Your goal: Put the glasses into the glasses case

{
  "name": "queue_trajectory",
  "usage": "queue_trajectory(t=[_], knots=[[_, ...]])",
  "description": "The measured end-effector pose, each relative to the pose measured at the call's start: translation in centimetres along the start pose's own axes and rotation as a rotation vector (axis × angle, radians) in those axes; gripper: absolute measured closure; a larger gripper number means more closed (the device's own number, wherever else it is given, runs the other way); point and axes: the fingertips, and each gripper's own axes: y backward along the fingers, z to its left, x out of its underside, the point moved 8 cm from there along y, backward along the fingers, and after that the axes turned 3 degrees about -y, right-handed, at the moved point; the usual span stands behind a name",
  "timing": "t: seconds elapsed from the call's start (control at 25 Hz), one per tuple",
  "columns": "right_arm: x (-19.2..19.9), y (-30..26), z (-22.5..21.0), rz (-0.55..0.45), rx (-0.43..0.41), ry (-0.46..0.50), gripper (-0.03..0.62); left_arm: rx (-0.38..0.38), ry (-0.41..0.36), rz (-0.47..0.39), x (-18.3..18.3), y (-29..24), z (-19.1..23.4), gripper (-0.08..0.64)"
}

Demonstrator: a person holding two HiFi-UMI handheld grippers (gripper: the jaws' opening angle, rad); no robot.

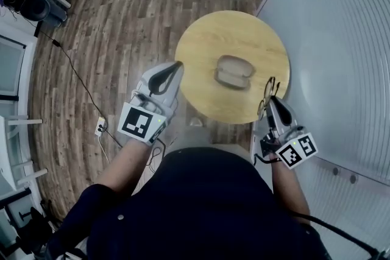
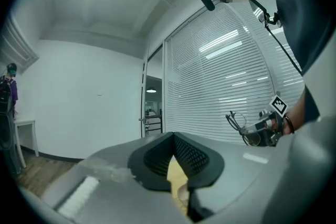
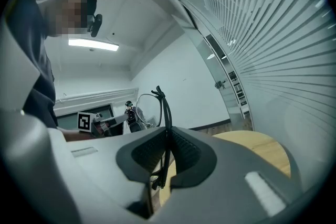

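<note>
**Plank flooring (image 1: 122,21) all round**

Head view: the round pale wooden table (image 1: 207,33) fills the upper centre, with the open greyish glasses case (image 1: 234,72) at its middle. My left tongs (image 1: 177,65) are at its left rim. My right tongs (image 1: 272,100) are at its lower-right rim with the thin dark-framed glasses (image 1: 268,89).

Left gripper view: jaws closed together, empty.

Right gripper view: jaws clamped on a glasses arm, lenses upright at centre.

Dark navy top (image 1: 201,204), grey left gripper (image 1: 177,64) and right gripper (image 1: 272,99), each with black-and-white marker cube (image 1: 139,122)

2 tools (image 1: 178,64) (image 1: 272,99), 1 pair of glasses (image 1: 269,87), 1 glasses case (image 1: 234,71), 1 table (image 1: 207,45), maybe 1 power strip (image 1: 100,126)
</note>
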Motion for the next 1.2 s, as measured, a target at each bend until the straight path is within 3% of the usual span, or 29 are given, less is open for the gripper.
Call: queue_trajectory(t=[0.24, 0.44, 0.72, 1.2], knots=[[-1.2, -2.4, -0.5, 0.024, 0.059, 0.007, 0.558, 0.049, 0.034, 0.006, 0.6, -2.9, 3.0, 0.555], [-2.3, -3.7, -2.4, 0.061, 0.077, 0.042, 0.558, 0.039, 0.067, 0.006, 0.9, -4.4, 3.1, 0.555], [-4.5, -7.9, -5.5, 0.120, 0.019, 0.081, 0.558, -0.016, 0.070, 0.020, 0.8, -6.6, 4.5, 0.555], [-2.3, -13.0, -10.0, 0.235, -0.047, 0.121, 0.558, -0.072, 0.079, 0.068, 2.6, -10.1, 5.6, 0.555]])
